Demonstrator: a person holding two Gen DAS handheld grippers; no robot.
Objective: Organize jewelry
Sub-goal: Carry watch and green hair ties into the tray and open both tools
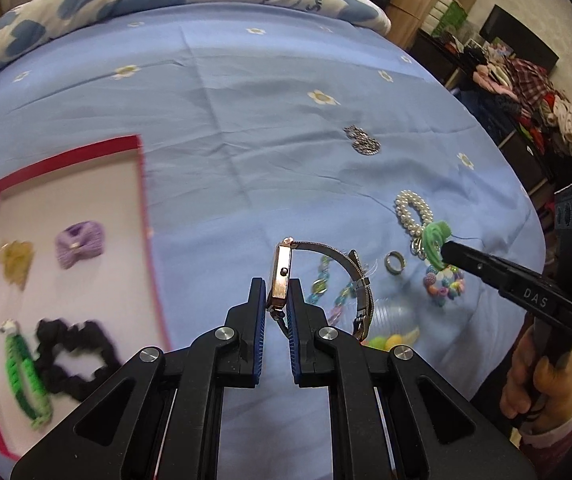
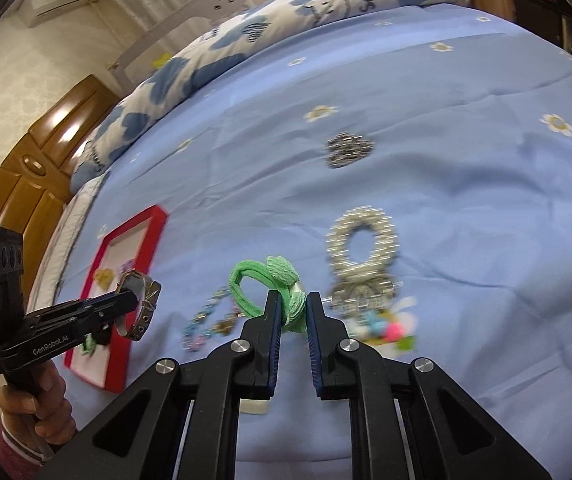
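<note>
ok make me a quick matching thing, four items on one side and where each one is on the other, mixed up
Items:
1. watch
2. green hair tie
3. purple bow
4. pearl bracelet

Places:
A. lying on the blue bedsheet
B. clamped in the right gripper
C. inside the red-rimmed tray
D. clamped in the left gripper

Pairs: 1-D, 2-B, 3-C, 4-A

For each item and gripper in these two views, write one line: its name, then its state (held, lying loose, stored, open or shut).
Left gripper: shut on watch.
Watch: held, lifted off bed.
Right gripper: shut on green hair tie.
Green hair tie: held.
Red tray: open, holding hair accessories.
Pearl bracelet: loose on bed.
Ring: loose on bed.
Silver chain: heaped on bed.
</note>
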